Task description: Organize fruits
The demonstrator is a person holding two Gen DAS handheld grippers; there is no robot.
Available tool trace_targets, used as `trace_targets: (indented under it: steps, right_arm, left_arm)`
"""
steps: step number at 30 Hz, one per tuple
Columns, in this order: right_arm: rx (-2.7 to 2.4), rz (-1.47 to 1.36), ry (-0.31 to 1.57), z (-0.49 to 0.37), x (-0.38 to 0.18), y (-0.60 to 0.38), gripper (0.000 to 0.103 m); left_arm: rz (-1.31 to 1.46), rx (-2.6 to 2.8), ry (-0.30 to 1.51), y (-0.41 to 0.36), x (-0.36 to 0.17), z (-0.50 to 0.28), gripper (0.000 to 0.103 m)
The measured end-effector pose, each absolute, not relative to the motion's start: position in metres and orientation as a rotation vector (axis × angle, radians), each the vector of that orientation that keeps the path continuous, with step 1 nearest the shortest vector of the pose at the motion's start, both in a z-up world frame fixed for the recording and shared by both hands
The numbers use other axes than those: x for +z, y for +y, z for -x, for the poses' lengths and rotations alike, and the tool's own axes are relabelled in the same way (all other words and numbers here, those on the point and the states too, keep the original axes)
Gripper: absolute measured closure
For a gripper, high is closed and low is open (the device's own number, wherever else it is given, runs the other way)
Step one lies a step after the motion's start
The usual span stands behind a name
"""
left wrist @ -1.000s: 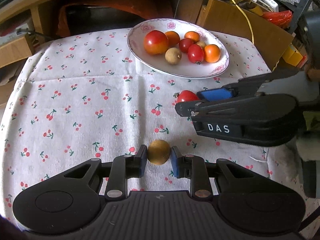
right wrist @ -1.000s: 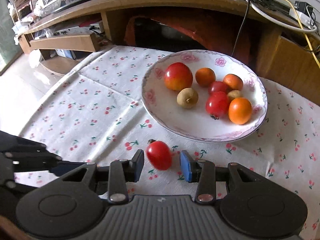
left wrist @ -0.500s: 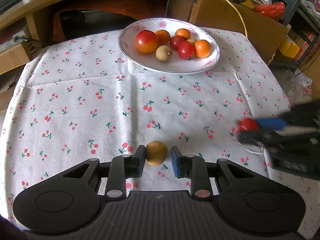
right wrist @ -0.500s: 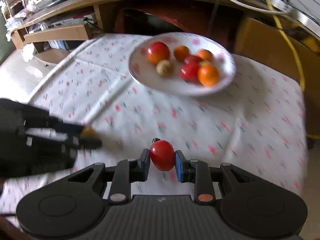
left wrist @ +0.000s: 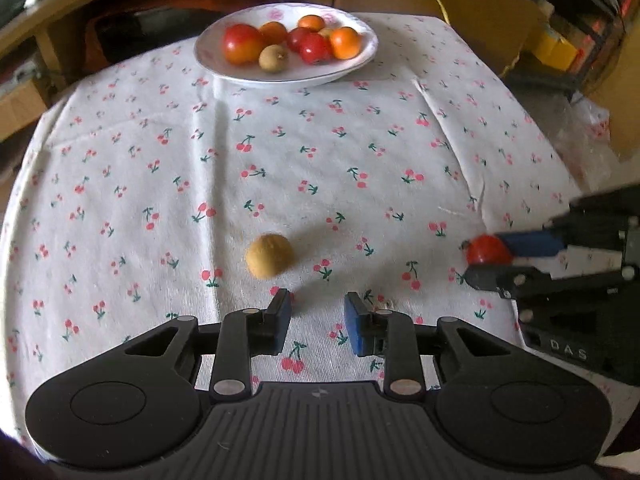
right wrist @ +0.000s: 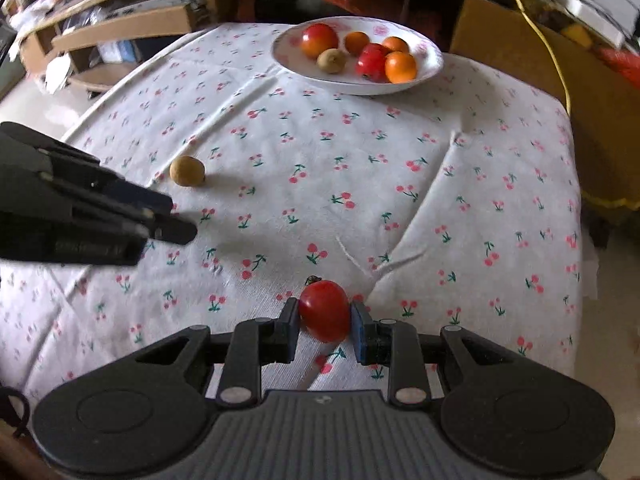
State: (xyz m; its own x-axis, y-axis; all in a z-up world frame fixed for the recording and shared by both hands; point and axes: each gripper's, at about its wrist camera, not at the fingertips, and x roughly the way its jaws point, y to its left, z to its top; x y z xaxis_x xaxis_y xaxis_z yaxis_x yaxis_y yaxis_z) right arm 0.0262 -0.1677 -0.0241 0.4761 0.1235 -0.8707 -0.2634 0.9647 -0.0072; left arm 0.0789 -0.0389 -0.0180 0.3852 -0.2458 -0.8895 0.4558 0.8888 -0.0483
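1. Jaws of the right gripper point(right wrist: 325, 326) clamped on a red tomato point(right wrist: 324, 310).
2. Left gripper point(left wrist: 317, 320) jaws have just been opening, nothing between them; brown longan point(left wrist: 269, 255) lies on the worktop just ahead of the left jaw.
3. Plate point(left wrist: 360, 62) of fruit sits well beyond both jaws.
4. Step in hand, as judged: sorting fruits apart. Next: set the tomato down well right of the longan.

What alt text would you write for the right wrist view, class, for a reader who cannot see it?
The right gripper is shut on a small red tomato above a cherry-print tablecloth. A tan round fruit lies loose on the cloth just beyond the left gripper at the left edge. At the far end stands a white plate of red, orange and tan fruit.
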Motion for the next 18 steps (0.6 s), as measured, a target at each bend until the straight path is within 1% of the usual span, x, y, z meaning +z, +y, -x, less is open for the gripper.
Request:
trace_targets:
  steps: [2,4,5,6,9,11,18]
  right_arm:
    - [0.244,0.161,1.047,-0.027,-0.024,-0.165,0.075]
    - [0.242,0.151,1.044,-0.029,-0.025,-0.166,0.075]
    - [0.247,0.152,1.043,-0.03,-0.025,-0.165,0.075]
    - [0.253,0.148,1.042,-0.031,-0.026,-0.166,0.075]
    - [0.267,0.123,1.046,-0.033,-0.026,-0.169,0.071]
    - [0.275,0.12,1.047,-0.033,-0.026,-0.168,0.067]
    - [0.281,0.129,1.043,-0.035,-0.026,-0.166,0.065]
  left_arm:
    - [-0.201,-0.468,1.083,-0.038,-0.016,-0.08,0.062]
    - [-0.197,-0.465,1.071,-0.036,-0.012,-0.082,0.055]
    - [-0.19,-0.466,1.07,-0.034,-0.01,-0.082,0.046]
    - [-0.183,-0.464,1.068,-0.033,-0.009,-0.082,0.039]
    - [-0.169,-0.45,1.063,-0.026,-0.006,-0.083,0.035]
    - [-0.145,-0.441,1.083,-0.019,-0.006,-0.084,0.034]
    - [-0.155,-0.372,1.006,-0.012,0.003,-0.093,0.034]
